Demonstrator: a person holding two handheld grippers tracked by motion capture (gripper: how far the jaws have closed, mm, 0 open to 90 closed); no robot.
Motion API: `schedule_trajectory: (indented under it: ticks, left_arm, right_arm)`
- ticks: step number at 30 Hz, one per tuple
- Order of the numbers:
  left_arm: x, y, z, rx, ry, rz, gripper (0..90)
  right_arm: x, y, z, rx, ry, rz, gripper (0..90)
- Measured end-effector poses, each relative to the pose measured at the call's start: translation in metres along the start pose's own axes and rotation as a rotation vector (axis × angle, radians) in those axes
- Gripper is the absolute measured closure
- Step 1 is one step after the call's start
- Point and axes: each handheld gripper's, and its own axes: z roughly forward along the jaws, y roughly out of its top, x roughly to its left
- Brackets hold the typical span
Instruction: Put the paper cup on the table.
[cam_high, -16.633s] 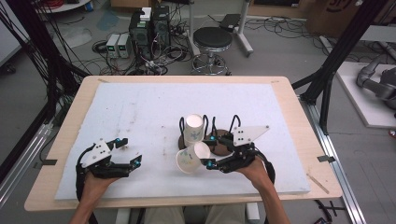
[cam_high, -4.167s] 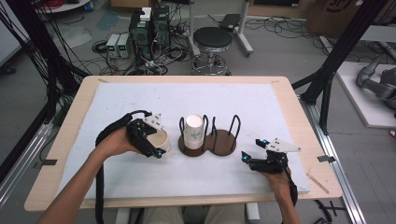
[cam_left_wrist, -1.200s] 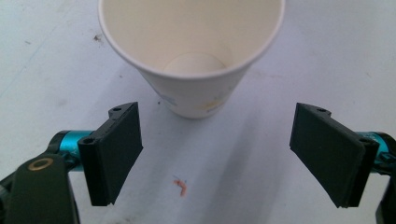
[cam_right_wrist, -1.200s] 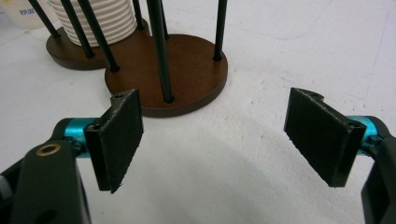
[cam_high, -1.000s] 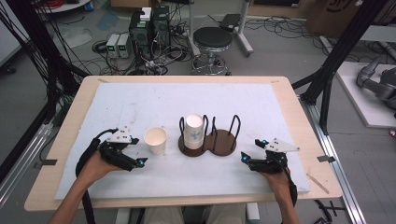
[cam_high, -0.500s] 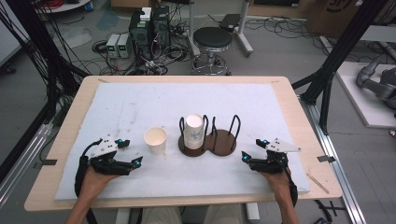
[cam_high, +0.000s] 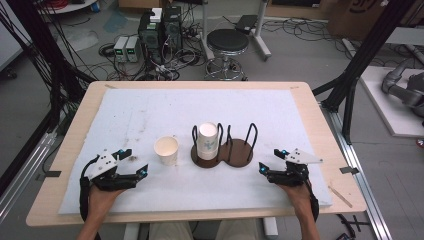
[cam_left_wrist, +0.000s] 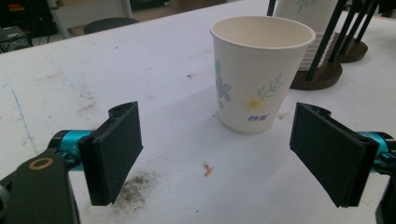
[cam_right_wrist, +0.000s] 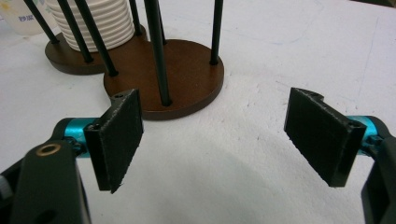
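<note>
Two grippers, fingers wide, empty: left gripper (cam_high: 131, 162) | right gripper (cam_high: 273, 161) | paper cup (cam_high: 166, 150) upright left of cup holder (cam_high: 235, 151) | cup stack (cam_high: 207, 141) in left bay

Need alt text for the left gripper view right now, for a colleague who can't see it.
A floral paper cup stands upright and empty on the white mat, beyond the open left gripper, untouched. Behind it, a dark wooden rack holds stacked cups.
</note>
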Motion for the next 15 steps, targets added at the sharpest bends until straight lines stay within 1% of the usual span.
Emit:
schedule_trajectory:
  ticks: [1, 5, 15]
  left_arm:
    - [-0.0001, 0.0000, 0.0000, -0.001, 0.001, -0.001, 16.7]
    - [-0.0017, -0.0004, -0.0012, -0.012, 0.003, 0.021, 16.7]
    - [-0.0001, -0.0004, -0.0008, -0.010, 0.006, 0.000, 16.9]
  right_arm:
    - [0.0003, -0.0002, -0.0001, -0.002, -0.003, -0.010, 20.3]
    - [0.0011, -0.0005, -0.0005, -0.007, -0.003, -0.011, 20.3]
    - [0.0005, -0.0009, -0.0012, -0.016, -0.001, -0.014, 20.3]
